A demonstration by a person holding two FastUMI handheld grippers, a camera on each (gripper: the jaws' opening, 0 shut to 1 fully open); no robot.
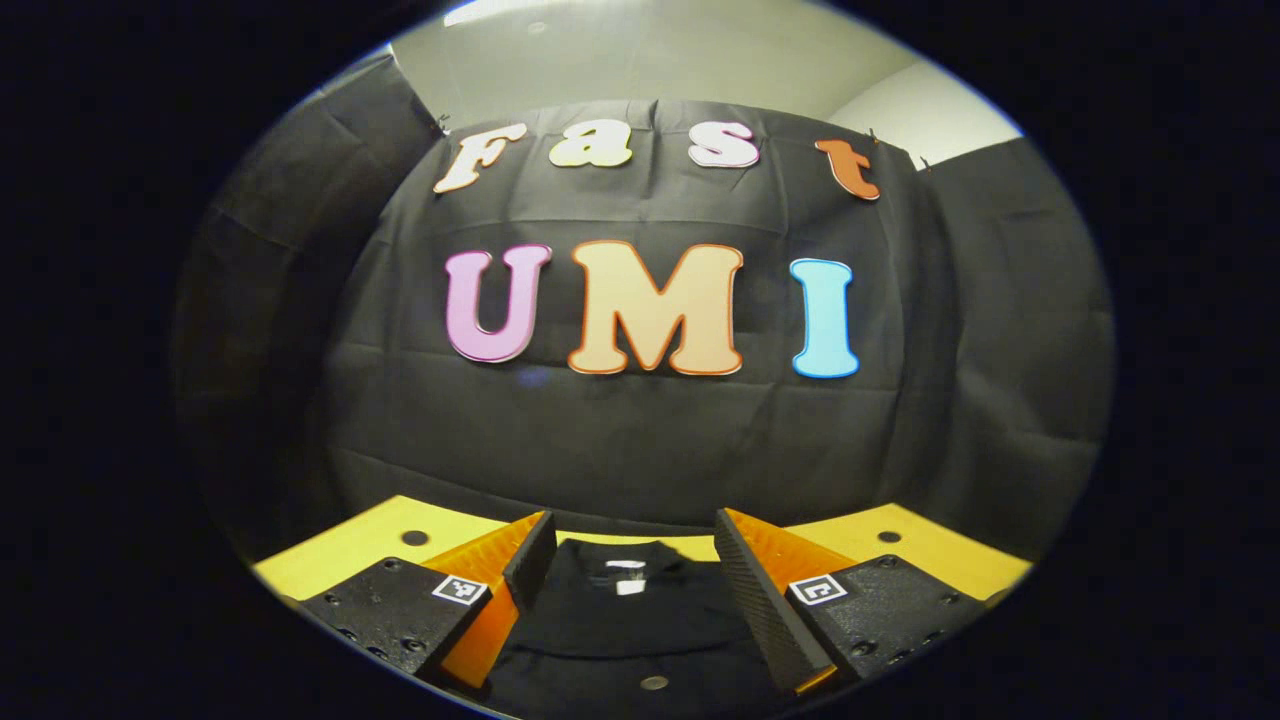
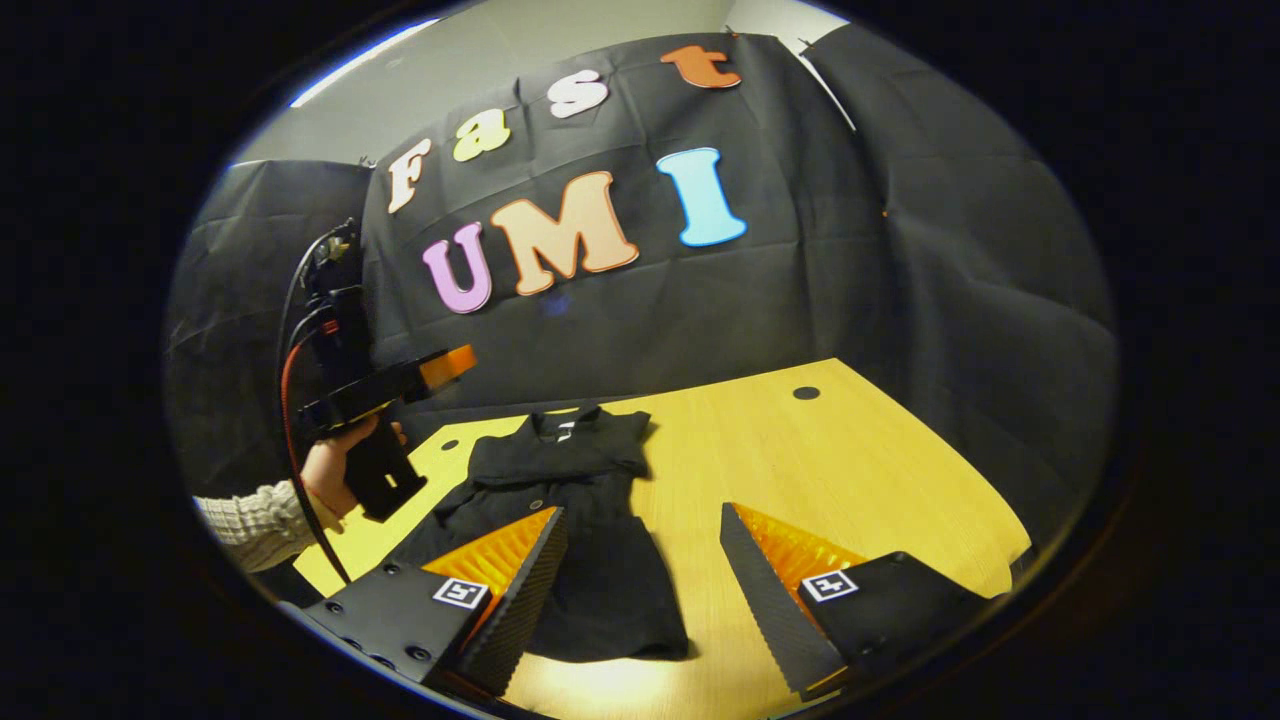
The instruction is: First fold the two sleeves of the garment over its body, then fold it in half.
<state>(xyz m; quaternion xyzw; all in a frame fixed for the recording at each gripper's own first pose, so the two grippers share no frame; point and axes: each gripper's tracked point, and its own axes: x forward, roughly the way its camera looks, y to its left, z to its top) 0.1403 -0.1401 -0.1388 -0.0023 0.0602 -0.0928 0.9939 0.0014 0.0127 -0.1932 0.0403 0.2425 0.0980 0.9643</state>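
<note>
Hovering above a black garment spread flat on the yellow desk, both tongs, left and right, gape apart, gripping nothing. Sleeve folding looks unstarted (by appearances); next, likely, pinching a sleeve edge and carrying it inward.
</note>
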